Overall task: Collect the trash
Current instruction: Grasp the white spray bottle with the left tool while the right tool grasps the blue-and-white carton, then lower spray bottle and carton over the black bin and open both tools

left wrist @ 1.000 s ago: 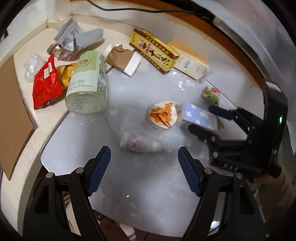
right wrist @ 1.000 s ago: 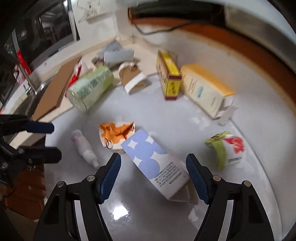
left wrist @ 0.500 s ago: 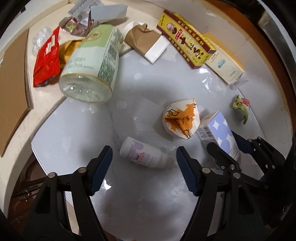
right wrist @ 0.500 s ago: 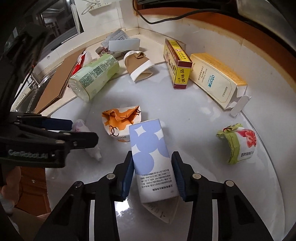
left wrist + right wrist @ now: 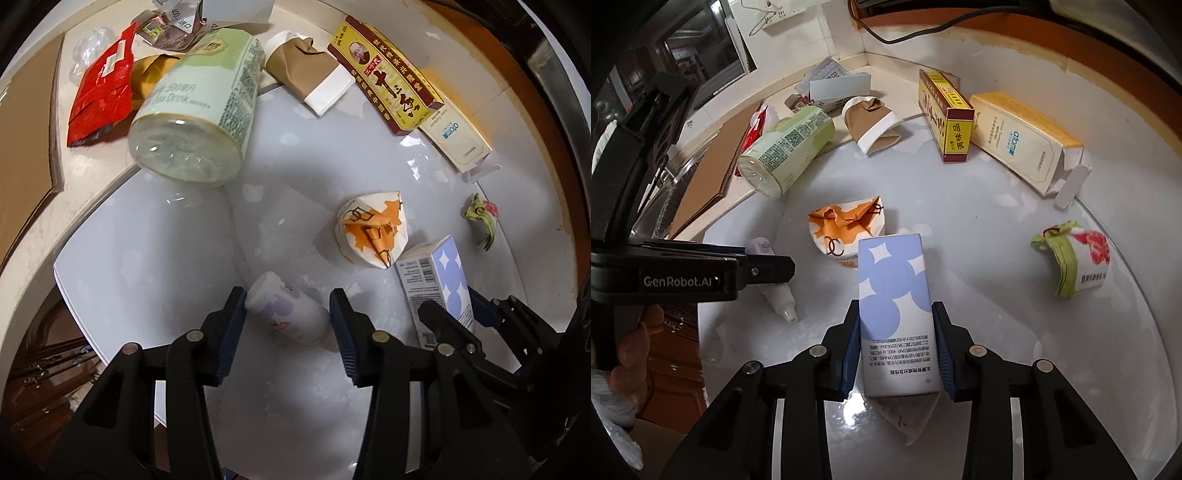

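Right gripper [image 5: 895, 352] squeezes the tall white box with blue dots [image 5: 895, 295], which stands on the shiny white table [image 5: 997, 332]. Left gripper [image 5: 287, 314] has been closing around the small white plastic bottle [image 5: 286, 312] lying on its side, but its right pad looks not yet touching. Next, I think, pinch the bottle and lift both.

Glossy white tabletop [image 5: 997, 350]; seemingly matt cardboard carton [image 5: 895, 295].

Open white tray [image 5: 155, 258] foreground (litter beyond)
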Action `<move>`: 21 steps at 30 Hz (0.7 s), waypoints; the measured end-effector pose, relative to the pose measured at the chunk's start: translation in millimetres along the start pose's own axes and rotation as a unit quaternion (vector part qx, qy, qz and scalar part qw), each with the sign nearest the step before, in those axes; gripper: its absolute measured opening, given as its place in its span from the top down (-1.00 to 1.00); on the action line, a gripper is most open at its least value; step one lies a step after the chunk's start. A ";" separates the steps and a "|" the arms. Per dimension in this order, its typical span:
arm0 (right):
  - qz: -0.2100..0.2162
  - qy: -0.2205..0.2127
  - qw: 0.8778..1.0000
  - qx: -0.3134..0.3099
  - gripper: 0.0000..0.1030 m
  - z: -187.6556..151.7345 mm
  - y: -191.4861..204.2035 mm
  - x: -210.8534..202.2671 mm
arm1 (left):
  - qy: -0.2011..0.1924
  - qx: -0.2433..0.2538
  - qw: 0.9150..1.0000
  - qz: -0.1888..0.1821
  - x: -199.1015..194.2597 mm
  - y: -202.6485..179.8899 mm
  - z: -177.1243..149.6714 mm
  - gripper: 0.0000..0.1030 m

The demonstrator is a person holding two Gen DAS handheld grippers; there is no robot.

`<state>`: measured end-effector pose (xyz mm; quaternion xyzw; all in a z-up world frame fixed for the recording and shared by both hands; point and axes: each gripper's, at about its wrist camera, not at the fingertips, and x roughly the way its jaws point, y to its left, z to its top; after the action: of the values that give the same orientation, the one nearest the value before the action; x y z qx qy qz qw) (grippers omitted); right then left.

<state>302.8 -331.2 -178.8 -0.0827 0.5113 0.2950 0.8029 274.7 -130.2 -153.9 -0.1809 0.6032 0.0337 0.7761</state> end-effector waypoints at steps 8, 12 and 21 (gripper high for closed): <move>0.009 -0.003 1.000 0.023 0.34 -9.1 8.6 -4.5 | -0.009 0.005 0.999 -0.047 -11.8 19.8 -14.6 0.18; 0.011 -0.010 1.000 0.026 0.34 -14.4 22.7 -9.6 | -0.025 0.015 0.998 -0.059 -23.9 32.7 -24.2 0.18; 0.031 -0.029 0.998 0.036 0.34 -30.4 79.3 -36.0 | -0.064 0.042 0.995 -0.064 -74.3 76.2 -58.4 0.18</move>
<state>224.1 -294.1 -148.2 -0.0294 0.5008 0.3035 0.8101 180.1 -65.6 -113.7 -0.1844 0.5401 -0.0299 0.8206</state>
